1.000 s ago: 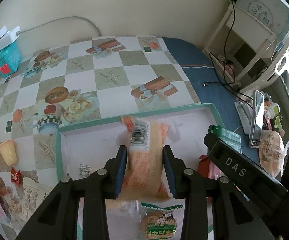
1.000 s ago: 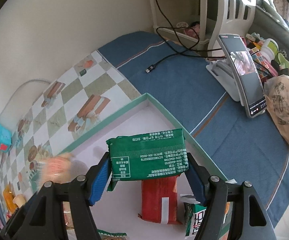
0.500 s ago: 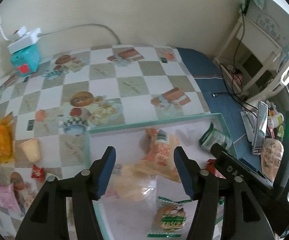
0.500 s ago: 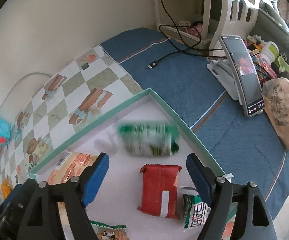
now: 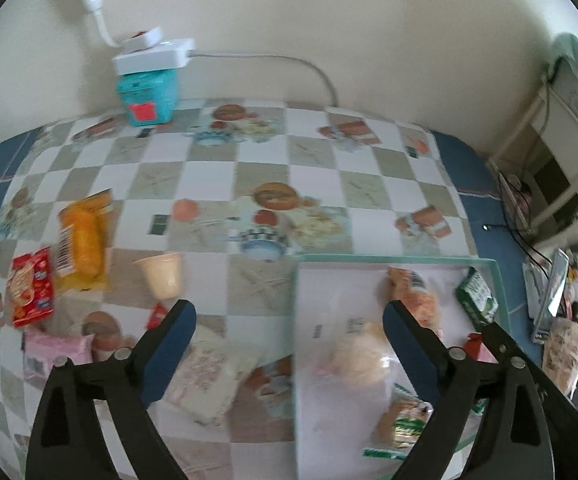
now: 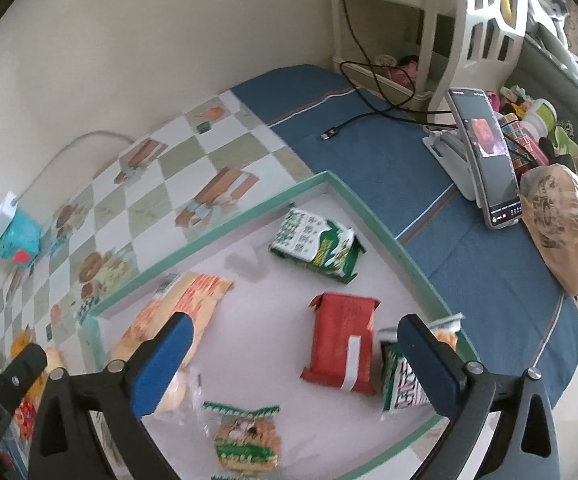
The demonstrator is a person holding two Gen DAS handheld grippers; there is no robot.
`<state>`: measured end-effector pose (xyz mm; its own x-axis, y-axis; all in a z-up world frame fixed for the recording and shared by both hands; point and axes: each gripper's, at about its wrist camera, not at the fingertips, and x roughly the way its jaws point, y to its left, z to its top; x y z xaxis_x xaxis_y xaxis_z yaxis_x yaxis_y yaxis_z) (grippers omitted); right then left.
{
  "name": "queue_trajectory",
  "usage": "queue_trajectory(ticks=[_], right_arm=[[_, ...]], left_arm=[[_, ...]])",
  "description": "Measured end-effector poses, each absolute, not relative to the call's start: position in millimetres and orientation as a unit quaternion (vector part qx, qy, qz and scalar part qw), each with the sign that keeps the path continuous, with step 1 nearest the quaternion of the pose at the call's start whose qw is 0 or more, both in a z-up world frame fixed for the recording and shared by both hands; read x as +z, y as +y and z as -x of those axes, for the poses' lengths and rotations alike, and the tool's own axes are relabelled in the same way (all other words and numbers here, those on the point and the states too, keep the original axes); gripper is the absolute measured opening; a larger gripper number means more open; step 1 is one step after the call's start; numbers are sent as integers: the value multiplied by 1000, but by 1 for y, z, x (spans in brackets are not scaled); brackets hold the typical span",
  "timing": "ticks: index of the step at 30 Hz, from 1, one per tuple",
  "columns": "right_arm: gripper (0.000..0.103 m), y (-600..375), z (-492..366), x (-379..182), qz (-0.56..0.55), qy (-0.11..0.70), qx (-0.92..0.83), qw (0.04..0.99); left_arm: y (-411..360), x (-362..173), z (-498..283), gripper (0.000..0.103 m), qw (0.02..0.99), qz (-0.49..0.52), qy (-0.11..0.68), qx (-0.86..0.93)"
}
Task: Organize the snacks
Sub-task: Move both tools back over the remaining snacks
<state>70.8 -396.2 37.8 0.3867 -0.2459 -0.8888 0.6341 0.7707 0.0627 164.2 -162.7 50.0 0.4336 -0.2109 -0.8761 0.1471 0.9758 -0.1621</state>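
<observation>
A shallow green-rimmed tray holds several snacks: a green pack, a red pack, an orange pack, a clear bun bag and a cookie pack. My right gripper is open and empty above the tray. My left gripper is open and empty over the tray's left rim. Loose snacks lie left of the tray: a yellow pack, a red pack, a pink pack, a pale cup and a white pack.
A teal box with a white power strip stands at the back by the wall. A phone on a stand, a cable, a bagged item and small clutter lie on the blue cloth to the right.
Both grippers opened and let go. The orange pack and the green pack dropped into the tray. The left gripper swung left, bringing the loose snacks into view.
</observation>
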Motion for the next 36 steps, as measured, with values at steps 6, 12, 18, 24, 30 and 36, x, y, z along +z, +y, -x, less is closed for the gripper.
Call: queue_trajectory(ticks=[6,12,18,24,30,36], right_arm=[[103,-365,-66,39,-193,487,-252,813],[103,-330,-64,47,-172,484,-228,827],[103,-289,-64,50,-140,489,-201,837],[103,-253,-71,46,-116,500,-170,841],[103,-222,-77,43,-96,508,-146,844],[103,-198,-84,39,-82,514,-126,845]], left_arm=[[-127,47,-154,96,847,50,524,-71],[-83,43,-141,96,845,57,531,-15],[-34,43,-131,96,845,70,529,37],[15,46,-124,96,845,84,521,89],[60,45,-118,96,840,105,516,131],[86,38,-114,96,833,122,518,150]])
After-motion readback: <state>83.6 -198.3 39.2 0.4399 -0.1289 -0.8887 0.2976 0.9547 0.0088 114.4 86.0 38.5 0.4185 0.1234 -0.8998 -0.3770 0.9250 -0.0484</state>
